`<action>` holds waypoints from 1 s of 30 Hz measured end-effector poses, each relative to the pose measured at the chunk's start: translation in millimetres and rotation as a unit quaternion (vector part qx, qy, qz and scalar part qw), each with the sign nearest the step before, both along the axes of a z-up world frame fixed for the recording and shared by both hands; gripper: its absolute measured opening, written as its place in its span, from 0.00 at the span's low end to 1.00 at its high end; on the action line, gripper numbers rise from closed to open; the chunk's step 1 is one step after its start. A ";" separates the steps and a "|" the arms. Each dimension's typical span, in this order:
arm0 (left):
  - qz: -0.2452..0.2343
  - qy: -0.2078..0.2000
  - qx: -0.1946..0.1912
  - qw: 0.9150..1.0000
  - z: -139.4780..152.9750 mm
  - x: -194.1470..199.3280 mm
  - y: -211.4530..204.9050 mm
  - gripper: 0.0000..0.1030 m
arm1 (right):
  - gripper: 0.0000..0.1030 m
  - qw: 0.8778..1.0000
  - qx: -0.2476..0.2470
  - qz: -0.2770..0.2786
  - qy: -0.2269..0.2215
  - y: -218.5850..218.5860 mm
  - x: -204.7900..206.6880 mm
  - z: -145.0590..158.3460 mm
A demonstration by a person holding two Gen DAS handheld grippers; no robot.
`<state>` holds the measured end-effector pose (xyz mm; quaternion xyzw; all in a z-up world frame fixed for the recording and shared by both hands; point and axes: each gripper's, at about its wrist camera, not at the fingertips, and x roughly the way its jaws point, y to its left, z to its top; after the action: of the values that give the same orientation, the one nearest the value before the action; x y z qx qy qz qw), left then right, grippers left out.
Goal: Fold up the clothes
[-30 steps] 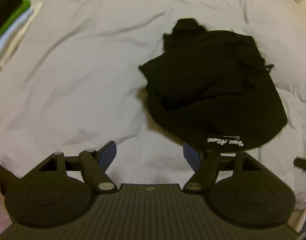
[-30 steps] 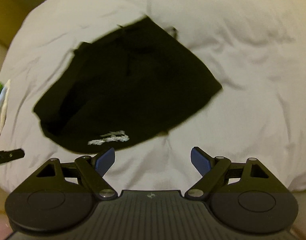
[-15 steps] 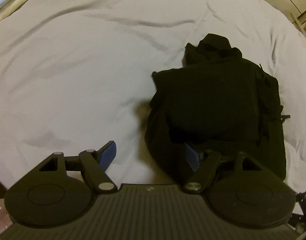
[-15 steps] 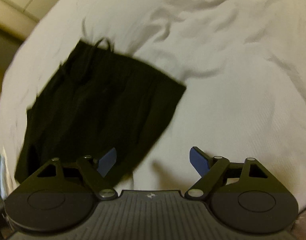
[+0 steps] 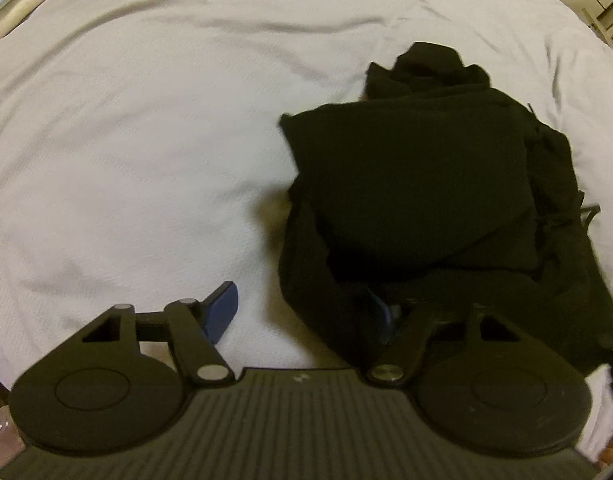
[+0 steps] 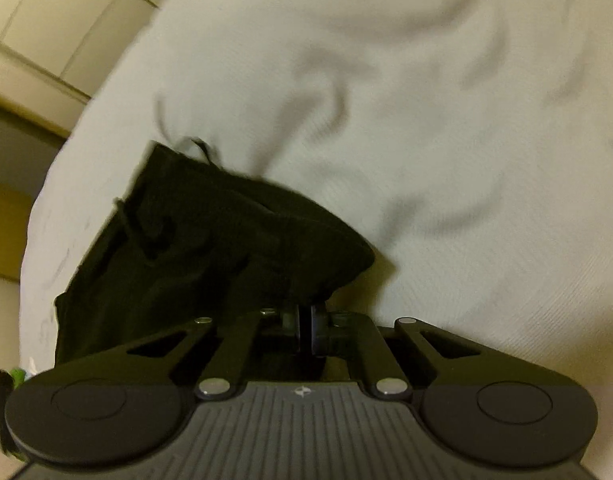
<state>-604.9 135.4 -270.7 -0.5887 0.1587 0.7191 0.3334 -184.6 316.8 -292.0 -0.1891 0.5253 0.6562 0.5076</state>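
No writing is readable on the black garment (image 5: 418, 200), which lies bunched at right of the frame on the white bed (image 5: 126, 140), wide bare sheet to its left. The left tool (image 5: 302, 312) stands spread, one finger under the garment's near edge; the right tool (image 6: 305, 330) is pinched on the garment's near corner (image 6: 326, 276).

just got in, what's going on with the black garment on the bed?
A person with two handheld grippers is folding a black garment on a white bedsheet. The right gripper is shut on the garment's near edge. The left gripper is open, one finger on the sheet, the other at the garment's near left corner, not yet closed.
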 end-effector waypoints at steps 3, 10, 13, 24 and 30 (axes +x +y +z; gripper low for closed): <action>-0.024 -0.008 0.023 0.999 11.7 14.2 1.3 0.62 | 0.01 0.997 0.073 -0.005 -0.035 -15.3 16.6 46.0; -0.094 -0.052 0.045 0.993 18.5 59.8 -11.9 0.66 | 0.06 0.975 0.014 -0.108 -0.195 -44.3 95.0 52.6; -0.099 -0.060 0.032 0.993 15.6 66.1 -21.5 0.66 | 0.23 0.969 -0.096 -0.152 -0.171 -53.4 123.3 22.1; -0.135 -0.004 0.023 0.991 59.3 35.2 -34.8 0.64 | 0.59 0.990 -0.087 -0.040 -0.107 -100.2 52.1 57.0; -0.248 0.053 0.012 0.967 69.4 -3.6 -4.8 0.58 | 0.59 0.994 -0.098 0.003 -0.040 -116.0 -21.7 73.1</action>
<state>-608.5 130.6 -201.3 -0.4883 0.3084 0.6458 0.4994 -206.3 200.8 -218.9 -0.2655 0.5657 0.5950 0.5054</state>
